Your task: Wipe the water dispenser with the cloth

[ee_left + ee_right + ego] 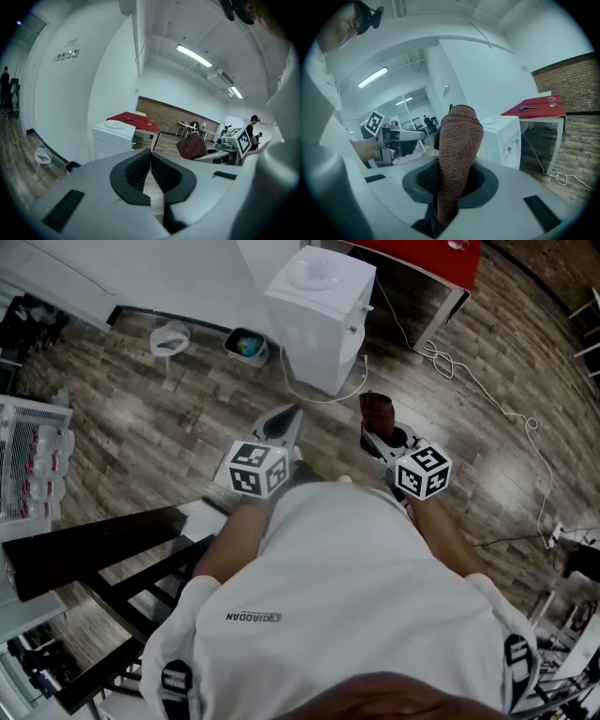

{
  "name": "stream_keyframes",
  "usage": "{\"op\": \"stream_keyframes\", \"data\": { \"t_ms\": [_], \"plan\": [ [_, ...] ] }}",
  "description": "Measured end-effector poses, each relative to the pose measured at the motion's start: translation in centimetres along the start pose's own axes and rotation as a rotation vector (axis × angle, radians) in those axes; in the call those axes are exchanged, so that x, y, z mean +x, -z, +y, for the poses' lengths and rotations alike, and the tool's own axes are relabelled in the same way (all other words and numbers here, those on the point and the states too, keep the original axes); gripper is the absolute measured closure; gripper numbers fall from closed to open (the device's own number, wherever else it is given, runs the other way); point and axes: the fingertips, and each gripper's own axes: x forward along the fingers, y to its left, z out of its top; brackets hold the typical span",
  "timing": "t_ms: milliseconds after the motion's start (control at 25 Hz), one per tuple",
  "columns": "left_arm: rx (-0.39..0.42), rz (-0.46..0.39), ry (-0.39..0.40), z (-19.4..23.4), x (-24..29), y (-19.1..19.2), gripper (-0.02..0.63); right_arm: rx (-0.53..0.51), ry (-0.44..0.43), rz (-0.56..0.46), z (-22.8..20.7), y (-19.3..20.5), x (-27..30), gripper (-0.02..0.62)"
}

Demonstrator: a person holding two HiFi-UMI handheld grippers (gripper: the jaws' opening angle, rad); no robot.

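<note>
Head view: person stands on the wood floor (141,418), both arms held forward at waist height, facing the water dispenser (319,315), which stands against the wall, well apart from both tools. Right claw (384,435) is clamped on the reddish-brown cloth (377,413). Right gripper view confirms it: the pads pinch the cloth at its lower end and a folded wad stands up above them, probably so a soft bulge meets the dispenser before any hard plastic. Left claw (281,425) is closed with its tips touching and nothing between them. It points toward the dispenser's near side, likely kept free to steady the unit or just out of the way. A white cable (487,390) trails across the floor to the right, beside the red counter (422,254). Judgement: wiping not yet begun. The cloth is gripped and ready but has no contact with the dispenser. The next move calls for stepping closer and bringing the wad onto the top or front panel.
</note>
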Motion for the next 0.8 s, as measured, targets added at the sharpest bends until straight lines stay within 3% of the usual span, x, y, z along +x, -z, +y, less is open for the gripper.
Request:
{"op": "stream_keyframes", "data": {
  "t_ms": [800],
  "plan": [
    [-0.022, 0.027, 0.003, 2.3, 1.3, 0.1, 0.606, 0.057, -0.014, 0.038, -0.7, 0.3, 2.8, 0.526]
  ]
}}
